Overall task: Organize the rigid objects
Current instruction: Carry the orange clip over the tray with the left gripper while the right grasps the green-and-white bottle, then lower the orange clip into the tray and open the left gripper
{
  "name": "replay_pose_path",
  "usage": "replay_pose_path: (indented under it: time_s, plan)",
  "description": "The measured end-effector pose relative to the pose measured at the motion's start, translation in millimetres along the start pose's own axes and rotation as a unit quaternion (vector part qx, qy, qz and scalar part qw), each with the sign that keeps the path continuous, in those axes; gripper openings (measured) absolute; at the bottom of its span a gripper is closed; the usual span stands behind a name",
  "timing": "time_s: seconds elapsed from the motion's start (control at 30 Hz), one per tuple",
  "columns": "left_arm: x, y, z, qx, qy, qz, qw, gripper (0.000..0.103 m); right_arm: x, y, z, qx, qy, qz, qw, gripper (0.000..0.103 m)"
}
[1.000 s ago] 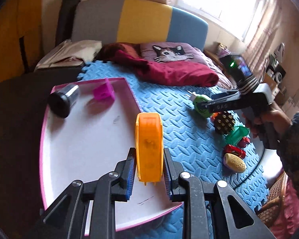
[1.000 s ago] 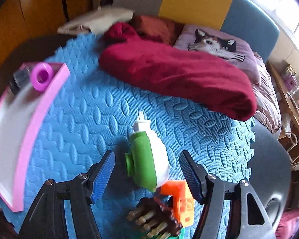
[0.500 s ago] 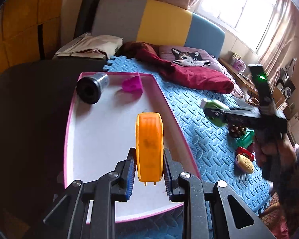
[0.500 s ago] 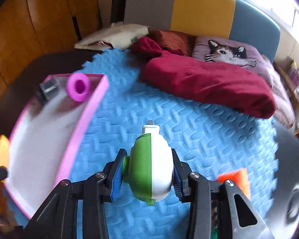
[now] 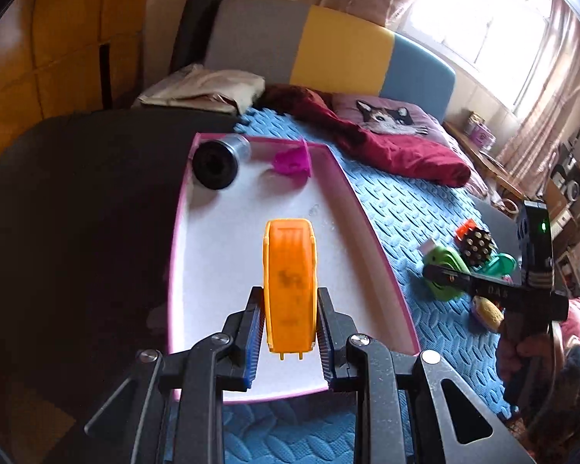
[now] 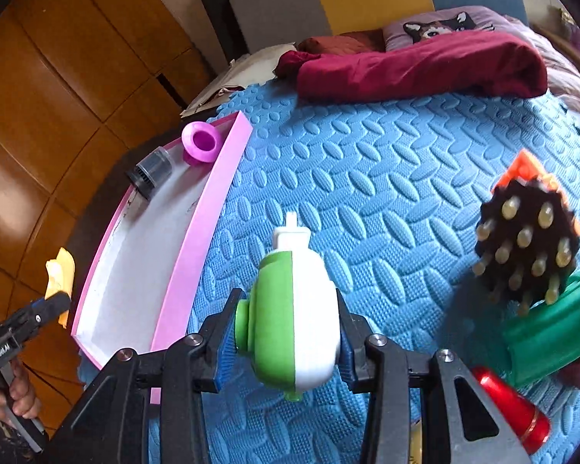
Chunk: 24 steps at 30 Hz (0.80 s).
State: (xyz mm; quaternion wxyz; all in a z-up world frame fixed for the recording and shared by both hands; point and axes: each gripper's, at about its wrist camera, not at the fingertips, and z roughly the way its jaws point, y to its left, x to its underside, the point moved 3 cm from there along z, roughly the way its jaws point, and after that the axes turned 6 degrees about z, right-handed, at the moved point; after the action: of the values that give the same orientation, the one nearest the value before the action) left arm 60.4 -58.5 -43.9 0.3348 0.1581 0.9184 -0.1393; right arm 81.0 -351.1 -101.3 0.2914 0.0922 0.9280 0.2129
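Observation:
My left gripper is shut on an orange plastic case, held upright over the near end of the pink-rimmed white tray. A black cylinder and a magenta cup lie at the tray's far end. My right gripper is shut on a green-and-white plastic toy and holds it above the blue foam mat, just right of the tray. The right gripper and toy also show in the left wrist view.
A black spiky ball, an orange block, a green toy and a red cylinder lie on the mat at right. A dark red blanket and a cat pillow lie beyond. Wooden cabinets stand at left.
My right gripper closed on the green-and-white toy, lifted it off the mat and carried it towards the tray. My left gripper kept hold of the orange case and drew back over the tray's near end.

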Motion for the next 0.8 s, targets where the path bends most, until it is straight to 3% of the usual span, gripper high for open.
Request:
replay_pose_path:
  time_s: [0.3, 0.47, 0.8]
  plan:
    - [2, -2, -7, -0.043, -0.005, 0.009, 0.9990, 0.025, 13, 10, 1, 0.035, -0.054, -0.053, 0.997, 0.043]
    - [0, -5, -8, -0.076, -0.013, 0.026, 0.9967, 0.025, 16, 17, 3, 0.071, -0.058, -0.080, 0.993, 0.043]
    - [-1, -15, 14, -0.062, 0.018, 0.035, 0.9973, 0.025, 16, 15, 3, 0.063, -0.059, -0.075, 0.993, 0.043]
